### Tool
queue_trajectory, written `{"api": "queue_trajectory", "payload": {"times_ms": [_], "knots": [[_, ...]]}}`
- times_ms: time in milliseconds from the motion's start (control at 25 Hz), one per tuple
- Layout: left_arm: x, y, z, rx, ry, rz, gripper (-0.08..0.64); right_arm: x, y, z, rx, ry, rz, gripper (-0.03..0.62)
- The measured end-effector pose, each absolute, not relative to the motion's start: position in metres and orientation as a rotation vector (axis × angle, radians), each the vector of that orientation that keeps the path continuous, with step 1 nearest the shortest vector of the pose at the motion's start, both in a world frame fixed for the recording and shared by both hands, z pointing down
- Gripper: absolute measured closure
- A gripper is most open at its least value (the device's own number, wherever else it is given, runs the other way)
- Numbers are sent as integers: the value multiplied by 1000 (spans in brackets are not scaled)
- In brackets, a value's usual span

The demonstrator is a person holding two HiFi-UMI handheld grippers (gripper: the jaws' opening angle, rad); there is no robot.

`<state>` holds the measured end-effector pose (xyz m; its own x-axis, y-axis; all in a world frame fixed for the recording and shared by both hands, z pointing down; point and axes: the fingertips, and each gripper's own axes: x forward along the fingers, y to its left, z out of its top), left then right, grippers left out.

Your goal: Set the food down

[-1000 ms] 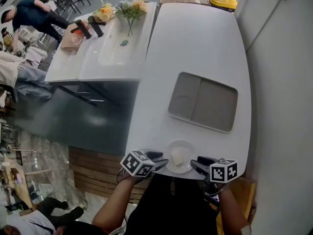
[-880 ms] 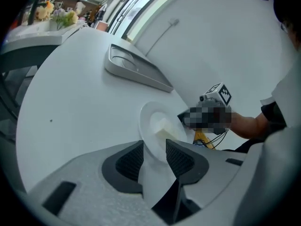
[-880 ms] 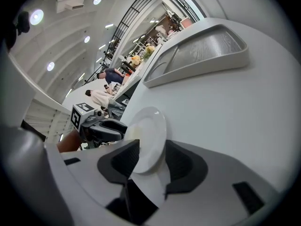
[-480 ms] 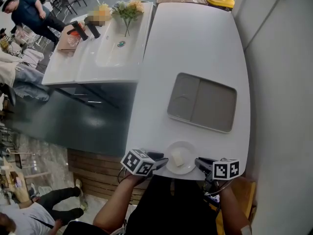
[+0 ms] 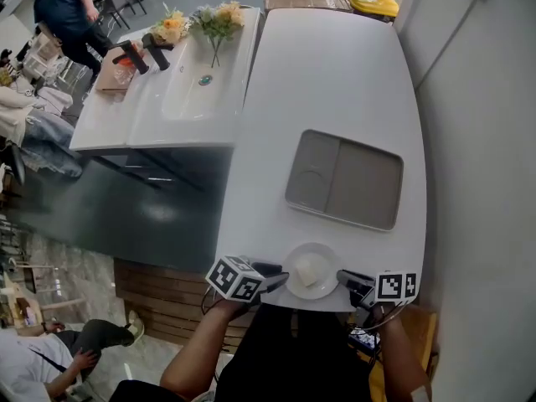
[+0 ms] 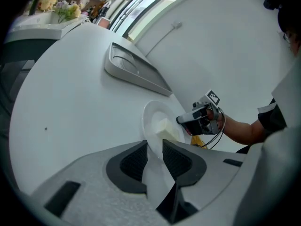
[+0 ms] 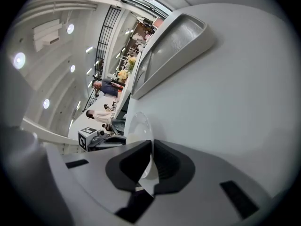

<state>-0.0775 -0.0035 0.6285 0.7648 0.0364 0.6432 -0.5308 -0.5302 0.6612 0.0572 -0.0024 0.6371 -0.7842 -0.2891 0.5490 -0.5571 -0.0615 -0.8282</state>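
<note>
At table's [image 5: 335, 82] near edge, plate [image 5: 322, 256] with food [image 5: 306, 270] (pale block), left gripper [image 5: 280, 279] and right gripper [image 5: 342, 278] just closed onto its rim.

**Bright, even light; strong fisheye**

I see the tabletop [image 5: 335, 82] bright white under soft overhead light. The ceiling lamps [image 7: 19, 59] glare in the right gripper view. Both gripper views bend and darken at the corners; the plate [image 6: 149, 121] blurs near the lens.
</note>
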Motion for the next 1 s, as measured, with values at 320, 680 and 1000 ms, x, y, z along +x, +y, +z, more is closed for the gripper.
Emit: {"api": "queue_trajectory", "payload": {"times_ms": [320,680,1000], "knots": [[-73,-26,610,2084,-379,713,463,63,-17,615,927,-2054,2206,580],[-37,-74,576,2218,-326,706,463,98,-55,581,1072,-2175,2133,580],[20,-151,566,2286,-347,740,463,153,-127,570,1179,-2231,2051,580]]}}
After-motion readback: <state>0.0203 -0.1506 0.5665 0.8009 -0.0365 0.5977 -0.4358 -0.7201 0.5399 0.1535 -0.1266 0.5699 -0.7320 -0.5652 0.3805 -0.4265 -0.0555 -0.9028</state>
